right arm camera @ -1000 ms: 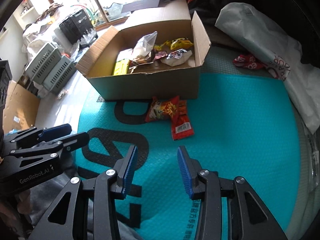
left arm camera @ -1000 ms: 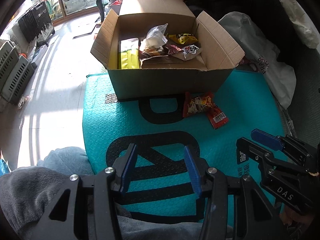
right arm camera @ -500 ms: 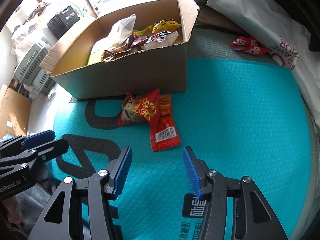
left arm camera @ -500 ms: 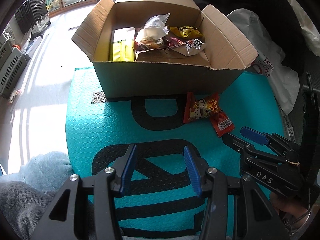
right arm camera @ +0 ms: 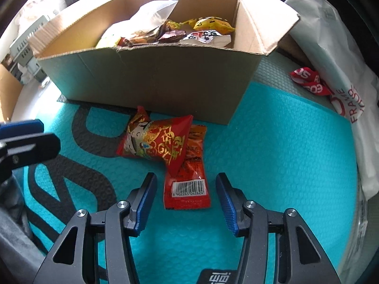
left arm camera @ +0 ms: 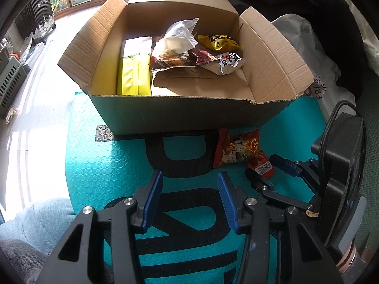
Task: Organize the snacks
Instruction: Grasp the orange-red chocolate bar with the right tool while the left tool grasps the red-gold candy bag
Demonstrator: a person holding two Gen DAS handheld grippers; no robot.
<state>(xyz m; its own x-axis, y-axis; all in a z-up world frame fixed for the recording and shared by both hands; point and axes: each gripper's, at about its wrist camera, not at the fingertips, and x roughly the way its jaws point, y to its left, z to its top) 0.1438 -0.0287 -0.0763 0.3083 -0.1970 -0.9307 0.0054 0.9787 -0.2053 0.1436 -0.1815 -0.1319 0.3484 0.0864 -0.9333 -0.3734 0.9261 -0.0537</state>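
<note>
While the jaws hang apart: step in hand is the reach for a loose snack.
Right gripper (right arm camera: 186,203): jaws just closing a little, nothing clamped; flat red barcoded sachet (right arm camera: 187,187) lies between them.
Left gripper (left arm camera: 189,201): jaws apart, empty (idle over the teal bubble mat (left arm camera: 99,165)).
Puffy red-gold snack bag (right arm camera: 156,142): overlaps the sachet.
Open brown cardboard box (right arm camera: 151,80): behind, holding snacks.
Next: lower, pinch, lift into box.
</note>
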